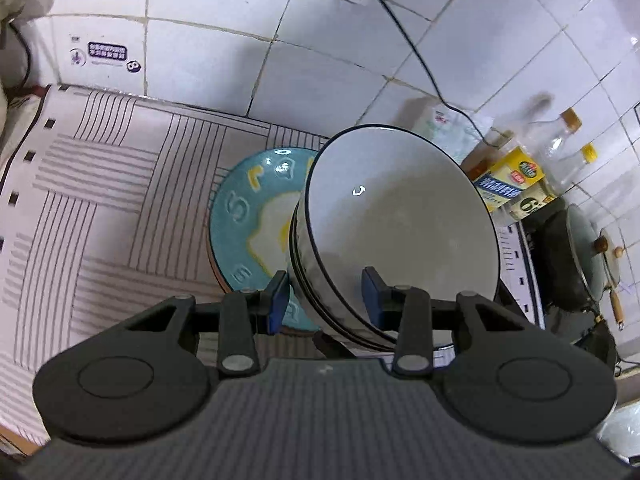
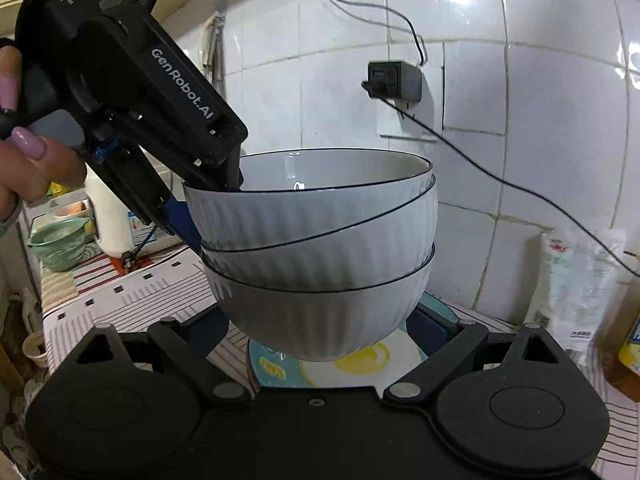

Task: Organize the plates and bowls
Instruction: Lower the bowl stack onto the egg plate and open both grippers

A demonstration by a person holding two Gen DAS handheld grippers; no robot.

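Note:
A stack of three white ribbed bowls with dark rims (image 2: 320,248) stands on a blue plate with a fried-egg design (image 2: 360,364). The top bowl sits tilted. In the left wrist view the bowl stack (image 1: 400,216) covers the right part of the blue plate (image 1: 248,216). My left gripper (image 1: 328,296) straddles the near rim of the bowls, one blue pad outside and one inside; it also shows in the right wrist view (image 2: 208,208). My right gripper (image 2: 320,332) is open around the bottom bowl, its fingertips hidden behind it.
A striped mat (image 1: 100,200) covers the counter. A tiled wall (image 1: 320,72) with a plug and cable (image 2: 394,80) stands behind. Bottles and boxes (image 1: 516,176) and a lidded pan (image 1: 580,256) stand to the right. A green cup (image 2: 60,244) stands at far left.

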